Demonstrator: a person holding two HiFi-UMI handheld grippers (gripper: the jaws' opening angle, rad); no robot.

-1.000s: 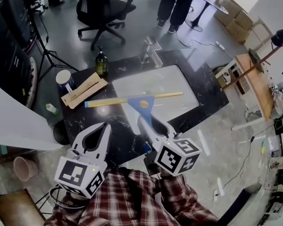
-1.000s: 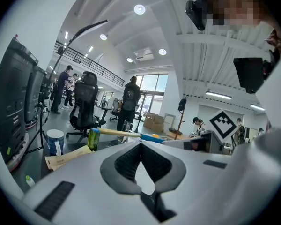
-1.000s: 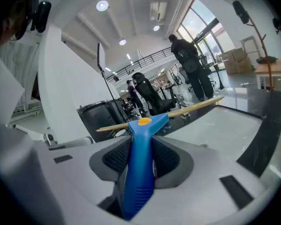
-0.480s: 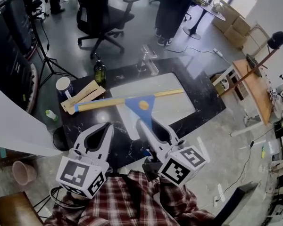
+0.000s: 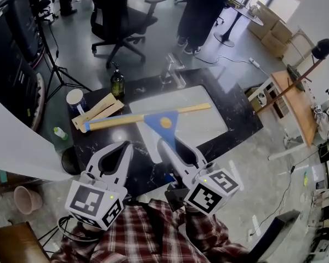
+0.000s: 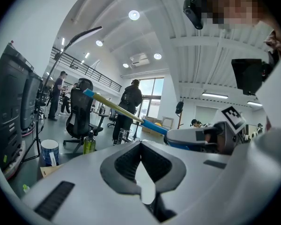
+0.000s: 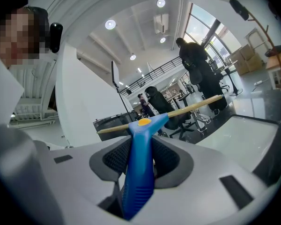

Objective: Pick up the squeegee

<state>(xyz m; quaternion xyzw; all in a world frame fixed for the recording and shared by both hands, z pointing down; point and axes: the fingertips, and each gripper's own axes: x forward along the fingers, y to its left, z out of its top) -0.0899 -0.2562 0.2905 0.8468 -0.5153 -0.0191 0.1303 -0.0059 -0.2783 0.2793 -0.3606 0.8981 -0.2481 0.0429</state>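
Note:
The squeegee [image 5: 164, 121] has a blue handle with a yellow dot and a long yellow-tan blade with a blue end cap. It hangs level above the white sink [image 5: 208, 126], clear of the black counter [image 5: 107, 141]. My right gripper [image 5: 170, 144] is shut on the blue handle [image 7: 139, 168], with the blade [image 7: 187, 108] crossing ahead of the jaws. My left gripper [image 5: 123, 146] hovers beside it at the left, shut and empty. In the left gripper view the squeegee [image 6: 116, 108] and the right gripper [image 6: 196, 136] show at the right.
A green soap bottle [image 5: 117, 80], a white cup [image 5: 74, 98] and a flat wooden piece [image 5: 98, 109] stand on the counter's left. A faucet [image 5: 174, 70] rises behind the sink. An office chair [image 5: 118, 15] and a standing person [image 5: 200, 10] are on the floor beyond.
My right gripper has risen a little with the squeegee, and the blade now sits slightly higher and further left in the head view. The left gripper has stayed put.

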